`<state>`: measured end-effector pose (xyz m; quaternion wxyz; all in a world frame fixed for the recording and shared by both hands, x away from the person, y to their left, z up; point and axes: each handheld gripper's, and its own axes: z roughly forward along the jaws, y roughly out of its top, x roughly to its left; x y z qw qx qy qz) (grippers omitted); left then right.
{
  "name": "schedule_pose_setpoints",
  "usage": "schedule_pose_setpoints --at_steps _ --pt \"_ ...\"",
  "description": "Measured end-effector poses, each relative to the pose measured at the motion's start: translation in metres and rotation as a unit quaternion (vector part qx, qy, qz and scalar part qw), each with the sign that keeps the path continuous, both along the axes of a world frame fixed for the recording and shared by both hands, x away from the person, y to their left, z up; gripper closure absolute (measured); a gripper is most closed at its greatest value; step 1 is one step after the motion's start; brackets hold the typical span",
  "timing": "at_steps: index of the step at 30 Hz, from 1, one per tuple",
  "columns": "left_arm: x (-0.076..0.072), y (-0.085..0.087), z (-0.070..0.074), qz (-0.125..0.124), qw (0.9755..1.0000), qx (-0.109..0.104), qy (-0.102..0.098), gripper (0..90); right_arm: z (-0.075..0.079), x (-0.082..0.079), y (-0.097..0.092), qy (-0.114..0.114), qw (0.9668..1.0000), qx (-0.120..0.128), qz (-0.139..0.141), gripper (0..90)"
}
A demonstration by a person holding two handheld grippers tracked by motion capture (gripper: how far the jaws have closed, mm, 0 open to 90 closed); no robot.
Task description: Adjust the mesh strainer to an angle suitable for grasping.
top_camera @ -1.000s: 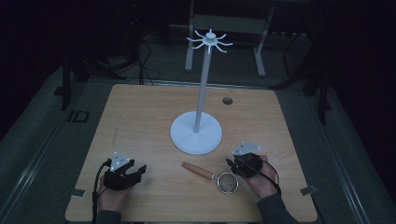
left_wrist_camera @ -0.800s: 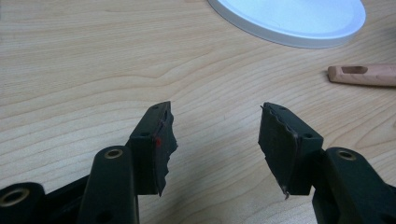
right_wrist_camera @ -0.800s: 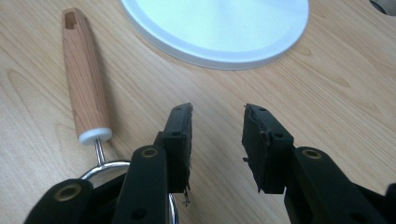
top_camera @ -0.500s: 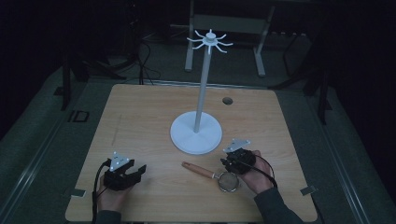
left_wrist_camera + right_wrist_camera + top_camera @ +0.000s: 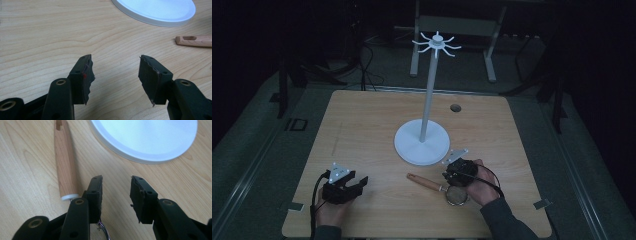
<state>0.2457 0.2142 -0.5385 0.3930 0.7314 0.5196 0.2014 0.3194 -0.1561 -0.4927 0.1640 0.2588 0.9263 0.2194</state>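
While I watch from above, the wooden tabletop takes up most of the scene, pale and well lit against a dark room. Standing past its middle is a tall white stand, a thin pole on a round flat base, topped by a ring of short hook arms. Near the front edge lies a small strainer: its wooden handle points toward my left and slightly away, ending in a slotted hole, and its round mesh bowl sits just under my right hand. My right hand-held gripper hangs low over the junction of handle and bowl, jaws parted a little and gripping nothing; the handle runs just outside the left jaw, not between the two, and the bowl's wire rim peeks out below. My left hand-held gripper rests near the front left corner, released, jaws wide over bare wood, well apart from the strainer. To do this step well, I judge I should shift the right jaws sideways until the handle sits squarely between them, near the white collar, come down level, and close firmly. Gripping there should leave the slotted end free for a hook, and keep the bowl from swinging.
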Motion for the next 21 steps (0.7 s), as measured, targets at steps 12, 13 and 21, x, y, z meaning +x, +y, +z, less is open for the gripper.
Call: schedule_pose_setpoints --at_steps 12,13,21 --pt "0.0 0.001 0.0 0.001 1.0 -0.001 0.0 44.8 -0.001 0.0 0.014 0.023 0.999 -0.021 0.031 58.7" --pt "0.0 0.001 0.0 0.001 1.0 -0.001 0.0 44.8 -0.001 -0.001 0.016 0.026 0.9989 -0.023 0.033 58.1" --pt "0.0 0.001 0.0 0.002 1.0 -0.002 0.001 44.8 -0.003 -0.004 0.03 0.049 0.9958 -0.041 0.066 57.0"
